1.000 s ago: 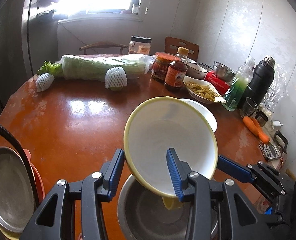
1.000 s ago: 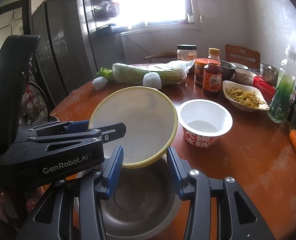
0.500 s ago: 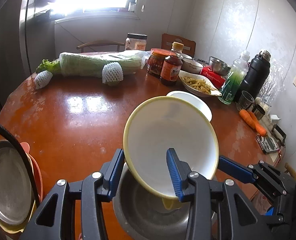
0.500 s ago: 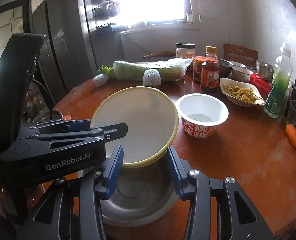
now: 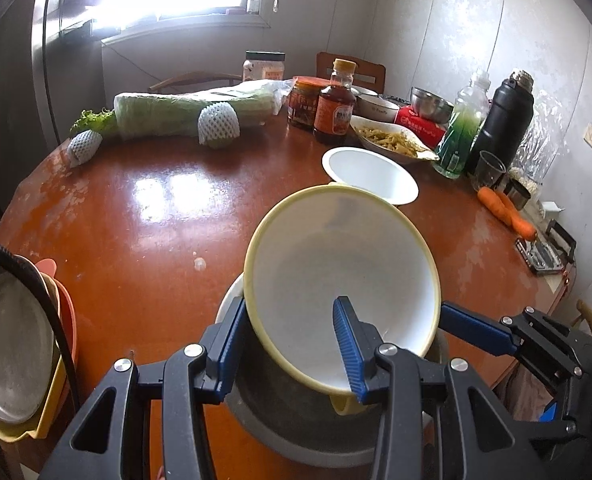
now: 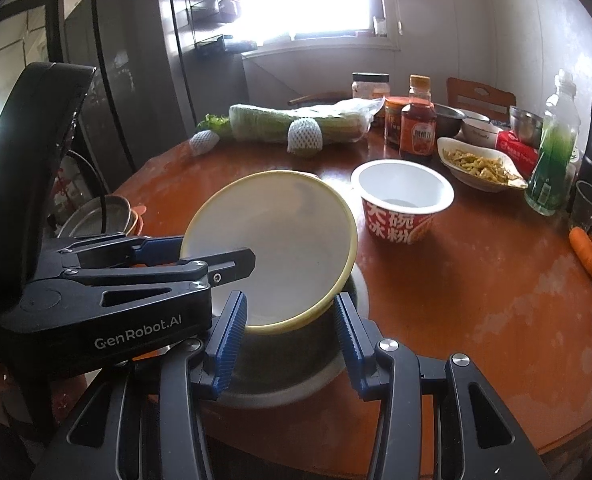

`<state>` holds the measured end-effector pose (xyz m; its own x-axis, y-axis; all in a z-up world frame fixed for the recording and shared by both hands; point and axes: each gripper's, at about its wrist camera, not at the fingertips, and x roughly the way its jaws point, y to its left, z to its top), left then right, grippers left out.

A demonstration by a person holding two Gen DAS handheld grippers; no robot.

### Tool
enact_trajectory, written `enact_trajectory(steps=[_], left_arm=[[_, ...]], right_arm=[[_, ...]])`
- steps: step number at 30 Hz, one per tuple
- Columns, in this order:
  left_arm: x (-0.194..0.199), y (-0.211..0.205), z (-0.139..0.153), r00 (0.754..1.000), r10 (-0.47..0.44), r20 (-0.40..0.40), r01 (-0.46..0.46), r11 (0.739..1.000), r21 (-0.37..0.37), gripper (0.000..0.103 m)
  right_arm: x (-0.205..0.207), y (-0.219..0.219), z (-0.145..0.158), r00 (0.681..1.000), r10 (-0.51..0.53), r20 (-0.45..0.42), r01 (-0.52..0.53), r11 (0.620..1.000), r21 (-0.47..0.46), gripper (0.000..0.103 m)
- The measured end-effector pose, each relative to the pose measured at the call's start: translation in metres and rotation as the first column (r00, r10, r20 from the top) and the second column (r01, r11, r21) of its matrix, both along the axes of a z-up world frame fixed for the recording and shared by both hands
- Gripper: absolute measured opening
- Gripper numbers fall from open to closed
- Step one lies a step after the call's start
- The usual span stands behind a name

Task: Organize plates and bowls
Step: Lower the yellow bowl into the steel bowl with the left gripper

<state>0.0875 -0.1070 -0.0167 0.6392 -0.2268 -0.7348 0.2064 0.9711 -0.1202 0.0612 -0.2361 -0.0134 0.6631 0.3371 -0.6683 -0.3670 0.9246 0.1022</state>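
A white bowl with a yellow rim [image 5: 336,272] [image 6: 279,240] hangs tilted just over a steel bowl [image 5: 287,420] [image 6: 287,364] that rests on the brown round table [image 5: 155,220]. My left gripper [image 5: 289,304] is shut on the yellow bowl's wall, one pad inside and one against the outside. My right gripper [image 6: 289,298] has the bowl's lower rim between its fingers, the right tip against the rim. In the left wrist view one of its fingers [image 5: 476,328] reaches the bowl's right edge. The yellow bowl's foot dips inside the steel bowl.
A steel plate on orange and yellow plates [image 5: 11,344] [image 6: 95,216] sits at the table's left edge. A white paper bowl with red print [image 6: 404,200] stands just beyond. Farther back are a food dish [image 5: 392,140], bottles, jars, cabbage [image 5: 183,112] and carrots [image 5: 504,212].
Both grippers have sunk together with the yellow bowl toward the steel bowl, whose far rim now shows more. The bowl keeps its place between the fingers.
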Motion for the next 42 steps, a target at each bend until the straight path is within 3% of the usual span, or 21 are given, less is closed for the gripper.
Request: enact_trajectory(steps=[10,42], left_arm=[[-0.006,0.002,-0.006,1.0,0.006,-0.005,-0.006,1.0,0.018,0.043],[-0.014,0.003,-0.006,1.0,-0.02,-0.019,0.02,1.0,0.017,0.044]], right_arm=[[-0.006,0.003,-0.012,1.0,0.016,-0.024,-0.016,1.0,-0.012,0.048],[-0.008,0.001,-0.01,0.999,0.023,-0.03,-0.024,0.999,-0.026,0.047]])
